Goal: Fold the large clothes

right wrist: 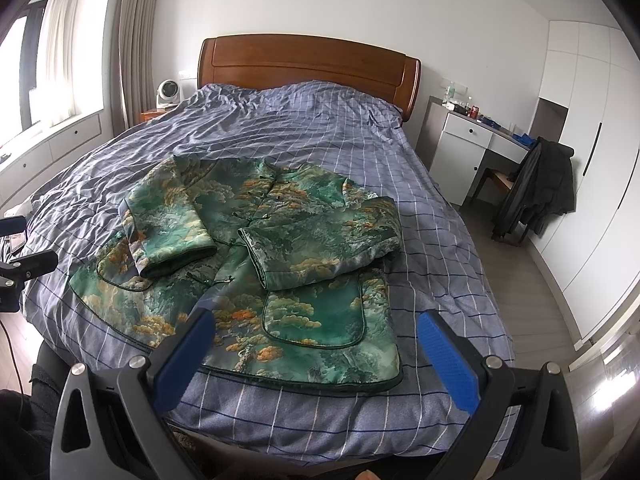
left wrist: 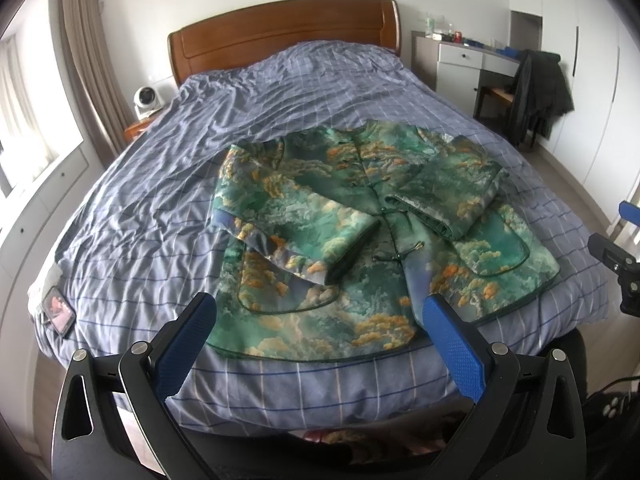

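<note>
A green jacket [left wrist: 360, 216] with orange cloud print lies flat, front up, on the bed near its foot end. Both sleeves are folded inward across the chest. It also shows in the right wrist view [right wrist: 256, 248]. My left gripper [left wrist: 320, 320] is open and empty, held above the jacket's hem at its left half. My right gripper [right wrist: 312, 332] is open and empty, held above the hem at the jacket's right half. The right gripper shows at the right edge of the left wrist view [left wrist: 616, 260].
The bed has a blue checked cover [left wrist: 240, 100] and a wooden headboard [right wrist: 308, 64]. A phone [left wrist: 60, 312] lies at the bed's left edge. A desk [right wrist: 472, 136] and a chair with a dark coat [right wrist: 540, 196] stand to the right. A small fan [right wrist: 166, 94] sits on the nightstand.
</note>
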### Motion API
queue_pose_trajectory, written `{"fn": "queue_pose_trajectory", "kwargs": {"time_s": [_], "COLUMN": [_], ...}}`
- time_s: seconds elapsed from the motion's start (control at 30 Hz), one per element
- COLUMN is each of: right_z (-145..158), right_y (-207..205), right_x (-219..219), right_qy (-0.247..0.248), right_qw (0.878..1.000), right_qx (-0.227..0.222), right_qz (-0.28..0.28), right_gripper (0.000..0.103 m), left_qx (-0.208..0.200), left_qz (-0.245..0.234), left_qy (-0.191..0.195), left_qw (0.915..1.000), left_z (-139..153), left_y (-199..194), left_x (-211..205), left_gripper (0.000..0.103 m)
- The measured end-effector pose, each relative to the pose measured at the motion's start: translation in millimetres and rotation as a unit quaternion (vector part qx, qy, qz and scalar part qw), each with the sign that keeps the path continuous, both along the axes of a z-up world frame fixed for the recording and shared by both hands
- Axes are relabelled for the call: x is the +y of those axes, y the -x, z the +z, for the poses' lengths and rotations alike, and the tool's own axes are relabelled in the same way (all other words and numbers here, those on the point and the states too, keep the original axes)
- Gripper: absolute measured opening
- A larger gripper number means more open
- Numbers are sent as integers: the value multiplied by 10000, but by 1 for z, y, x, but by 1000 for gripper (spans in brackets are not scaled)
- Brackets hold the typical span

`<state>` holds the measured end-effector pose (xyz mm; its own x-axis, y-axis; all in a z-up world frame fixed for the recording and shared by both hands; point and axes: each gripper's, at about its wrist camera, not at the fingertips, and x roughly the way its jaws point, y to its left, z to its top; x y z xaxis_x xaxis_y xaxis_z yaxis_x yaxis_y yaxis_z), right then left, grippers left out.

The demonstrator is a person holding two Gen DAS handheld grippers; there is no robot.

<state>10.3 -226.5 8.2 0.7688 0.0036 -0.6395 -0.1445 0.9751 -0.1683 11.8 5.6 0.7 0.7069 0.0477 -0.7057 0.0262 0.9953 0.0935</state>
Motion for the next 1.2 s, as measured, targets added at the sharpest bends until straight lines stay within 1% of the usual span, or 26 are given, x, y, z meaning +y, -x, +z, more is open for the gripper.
{"fn": "queue_pose_trajectory", "kwargs": {"time_s": [1.2], "right_z": [-2], "right_y": [0], "right_x": [0], "right_qy": [-15], "right_qw": [10000], "right_qx": [30], "right_qz": [-3], "right_gripper": [103], "left_qx": [24], "left_qz": [-3], "left_qy": [11], "left_qw": [10000], "left_z": [1], "left_y": [-1], "left_x": [2], "left_gripper": [103]}}
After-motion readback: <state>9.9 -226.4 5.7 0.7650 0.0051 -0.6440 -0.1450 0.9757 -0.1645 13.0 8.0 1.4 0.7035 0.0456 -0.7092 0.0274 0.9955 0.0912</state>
